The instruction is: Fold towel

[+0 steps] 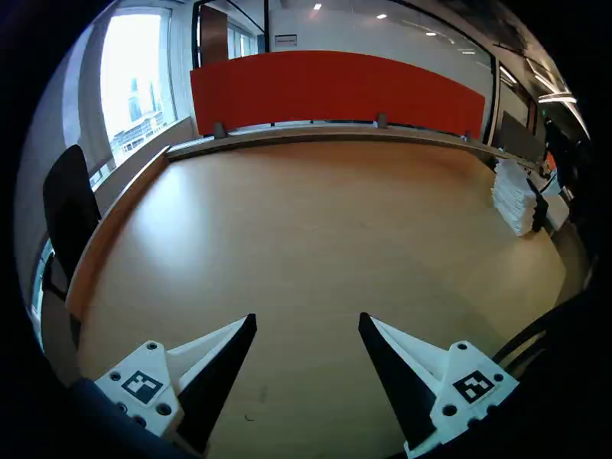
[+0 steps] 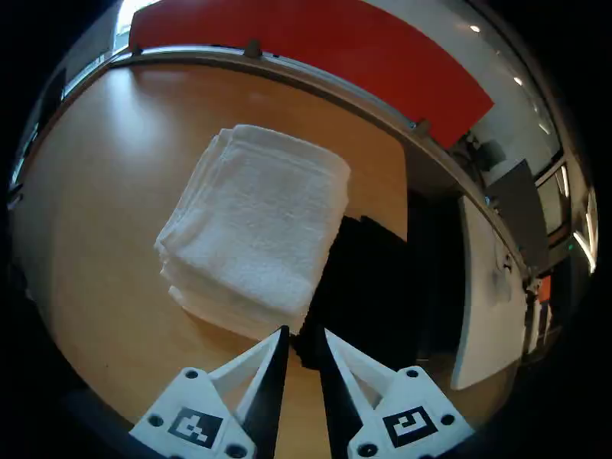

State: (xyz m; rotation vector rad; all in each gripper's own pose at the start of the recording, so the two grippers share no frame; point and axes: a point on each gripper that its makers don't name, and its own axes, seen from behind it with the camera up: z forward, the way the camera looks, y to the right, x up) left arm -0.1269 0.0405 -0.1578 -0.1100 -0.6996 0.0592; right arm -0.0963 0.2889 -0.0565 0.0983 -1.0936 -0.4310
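**Towel stack (image 2: 256, 226) lies folded; no loose towel ready for the next fold**

Right gripper view: the towel stack sits square on the wooden table (image 2: 99, 191), several white layers with neat edges, just ahead and a little to the left of the right gripper (image 2: 303, 330). That claw's fingers are drawn close, with a thin slit between them. A dark shape (image 2: 375, 283) lies beside the stack and reaches their tips, and I cannot tell whether they pinch it or what it is. Judging by the tidy pile, the folding on show looks finished. What is left would depend on a fresh towel being laid out.

Left gripper view: the left gripper (image 1: 307, 315) hangs over bare wood, its fingers spread wide and holding nothing. The towel stack (image 1: 514, 197) is well off at the table's right edge. An orange partition (image 1: 336, 92) lines the far side, a bright window (image 1: 134, 84) stands at the left, and a dark chair (image 1: 69, 203) is beside the table.
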